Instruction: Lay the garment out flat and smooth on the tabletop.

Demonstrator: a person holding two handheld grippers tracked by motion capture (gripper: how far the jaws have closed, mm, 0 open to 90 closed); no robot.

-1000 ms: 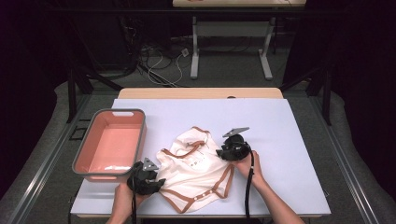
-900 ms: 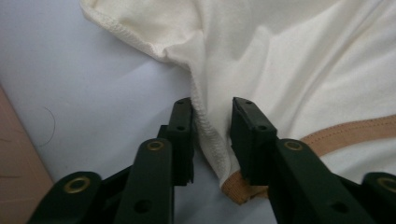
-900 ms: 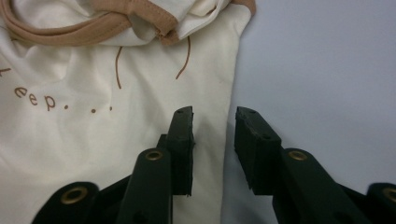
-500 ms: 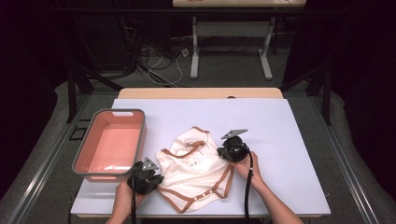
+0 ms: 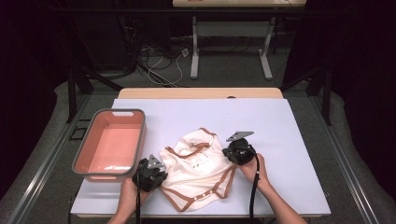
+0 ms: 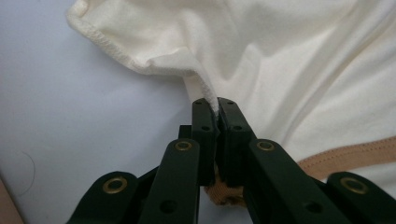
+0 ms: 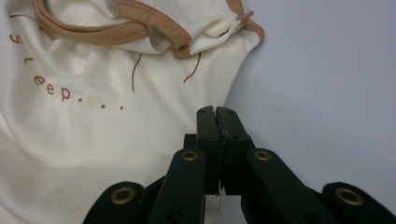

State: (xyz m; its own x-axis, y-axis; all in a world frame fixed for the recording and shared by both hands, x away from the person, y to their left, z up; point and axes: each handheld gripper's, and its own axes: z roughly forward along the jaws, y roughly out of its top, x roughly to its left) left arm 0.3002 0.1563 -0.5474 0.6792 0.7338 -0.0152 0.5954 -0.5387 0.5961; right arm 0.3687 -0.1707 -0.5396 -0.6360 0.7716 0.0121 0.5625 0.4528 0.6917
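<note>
On the near middle of the table: we see the cream baby bodysuit with tan trim lying crumpled.
Left gripper: we pinch its left hem.
Right gripper: we pinch its right edge.

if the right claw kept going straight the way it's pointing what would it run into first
Probably only the pale table cover: the right claw, shut at the edge of the cream baby bodysuit, points along that edge, with its brown-trimmed neckline off to one side. Depth is unclear.

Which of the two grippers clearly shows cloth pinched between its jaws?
The left gripper: a fold of the bodysuit rises from between its shut jaws. The right gripper is shut at the bodysuit's edge, with no cloth clearly between them.
</note>
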